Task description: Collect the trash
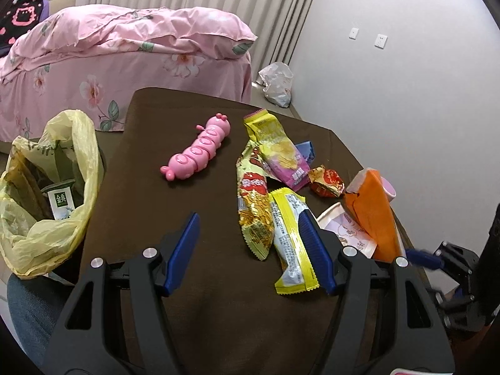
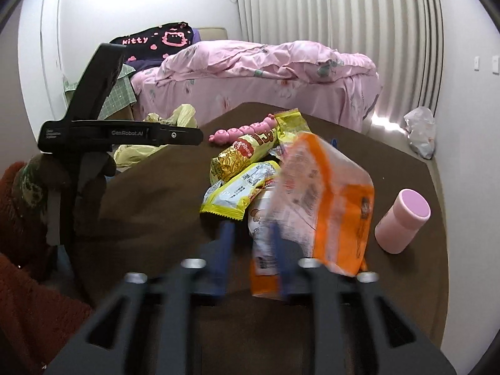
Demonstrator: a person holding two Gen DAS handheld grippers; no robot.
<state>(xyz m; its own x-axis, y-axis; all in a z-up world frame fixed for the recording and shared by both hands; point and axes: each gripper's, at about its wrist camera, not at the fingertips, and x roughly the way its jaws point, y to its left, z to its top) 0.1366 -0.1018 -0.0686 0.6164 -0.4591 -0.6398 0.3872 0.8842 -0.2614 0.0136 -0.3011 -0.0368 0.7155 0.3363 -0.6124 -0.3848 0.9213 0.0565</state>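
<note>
We are holding two tools over a brown cloth-covered table (image 1: 218,312). Our left tool (image 1: 250,234) is gaping wide with nothing between its blue ribbed fingers (image 1: 184,243). Our right tool (image 2: 250,240) is blurred; an orange packet (image 2: 337,206) is standing up beside its right finger, but we cannot tell whether the jaws are gripping it.

We are counting six crinkly wrappers, all lying in a loose pile on the table's right half. Nearest the left tool, a yellow-edged packet (image 1: 292,243) is lying flat, its long axis running from near-right to far-left, partly under the tool's right finger. Touching its left edge, a long noodle bag (image 1: 253,200) is pointing away from us. The orange packet (image 1: 372,215) is tilting upright over a white pouch (image 1: 347,231). Further on, a small red-gold foil wrapper (image 1: 326,181) is sitting crumpled, and a yellow-purple chip bag (image 1: 278,150) is stretching away, overlapping the noodle bag.

One smooth pink cylindrical cup (image 2: 403,218) is standing tilted beside the pile. One pink plastic caterpillar toy (image 1: 197,153) is lying diagonally, apart from the wrappers.

Left of the table, one thin yellow plastic bag (image 1: 47,187) is gaping open with a carton (image 1: 61,203) inside. Beyond, a bed (image 1: 125,62) under pink floral bedding is filling the far side.
</note>
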